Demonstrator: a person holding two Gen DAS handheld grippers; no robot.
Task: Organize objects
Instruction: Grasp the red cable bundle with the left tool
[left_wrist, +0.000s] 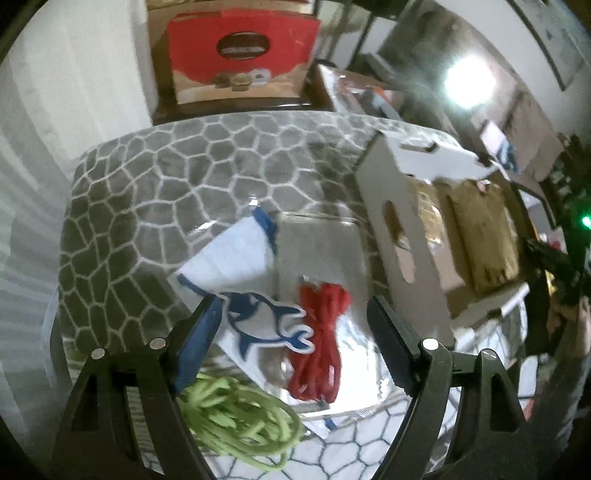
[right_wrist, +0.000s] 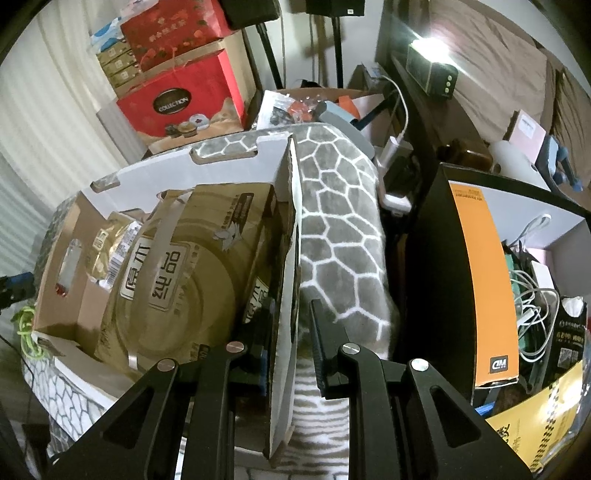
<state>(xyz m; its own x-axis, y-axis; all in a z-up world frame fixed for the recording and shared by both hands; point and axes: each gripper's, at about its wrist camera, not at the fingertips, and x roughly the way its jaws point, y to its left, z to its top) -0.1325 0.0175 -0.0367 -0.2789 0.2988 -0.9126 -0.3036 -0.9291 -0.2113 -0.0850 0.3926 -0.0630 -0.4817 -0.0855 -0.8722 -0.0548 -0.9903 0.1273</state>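
Clear bag (left_wrist: 325, 295) holding red cord (left_wrist: 321, 332), flat on the grey patterned blanket (left_wrist: 147, 192), midway between the spread fingers of the left gripper (left_wrist: 295, 321). Nearest, green cord (left_wrist: 236, 417) by the left finger; dolphin patch (left_wrist: 266, 321) overlapping the bag. Beyond to the right, white cardboard box (left_wrist: 399, 229). Right gripper (right_wrist: 291, 332) straddling that box's wall, gap visible. Farthest, red carton (left_wrist: 240, 51).
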